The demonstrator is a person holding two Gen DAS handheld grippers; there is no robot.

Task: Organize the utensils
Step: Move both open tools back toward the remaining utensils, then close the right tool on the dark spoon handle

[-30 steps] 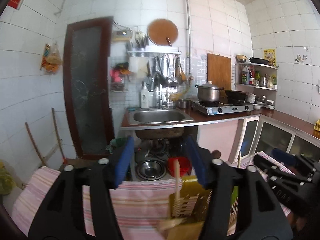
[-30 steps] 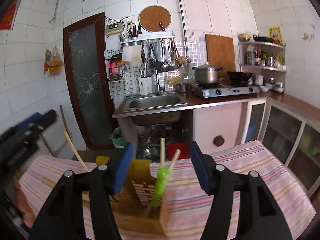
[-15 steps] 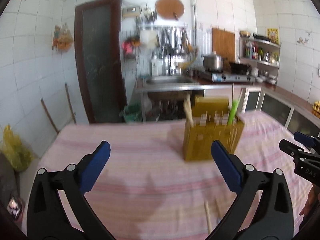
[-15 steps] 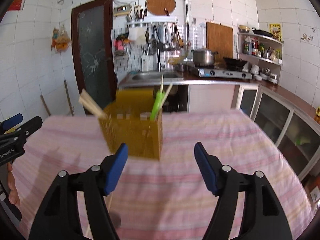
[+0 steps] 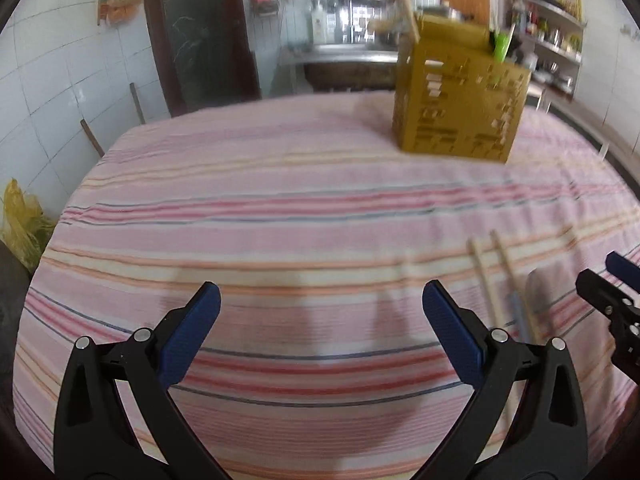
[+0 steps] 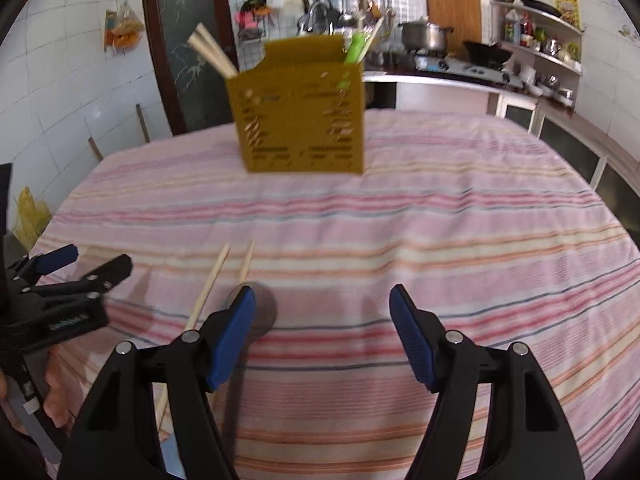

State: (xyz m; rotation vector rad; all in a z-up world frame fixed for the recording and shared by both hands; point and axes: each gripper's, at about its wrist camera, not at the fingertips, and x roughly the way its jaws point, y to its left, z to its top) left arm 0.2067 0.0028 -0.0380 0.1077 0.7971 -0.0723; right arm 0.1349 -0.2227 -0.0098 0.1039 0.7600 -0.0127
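A yellow slotted utensil holder (image 5: pixel 460 92) (image 6: pixel 304 112) stands upright at the far side of the striped tablecloth (image 5: pixel 280 220) (image 6: pixel 460 220). It holds pale chopsticks (image 6: pixel 212 50) and a green-handled utensil (image 6: pixel 354 48). Two loose chopsticks (image 6: pixel 216 280) (image 5: pixel 492 280) lie on the cloth beside a metal spoon (image 6: pixel 260 308) (image 5: pixel 520 312). My right gripper (image 6: pixel 322 300) hovers open just right of the spoon, whose bowl is partly hidden by the left finger. My left gripper (image 5: pixel 320 300) stands wide open over bare cloth, left of the chopsticks.
Behind the table are a kitchen counter with a sink and stove (image 6: pixel 460 66), a dark door (image 6: pixel 180 40) and shelves (image 6: pixel 536 40). A yellow bag (image 5: pixel 20 220) sits at the left. A person's hand (image 6: pixel 52 396) holds the left gripper (image 6: pixel 68 276).
Both grippers have come down and tipped toward the table, and their jaws stand wider. The holder has slid up in both views. Loose chopsticks and the spoon have come into sight.
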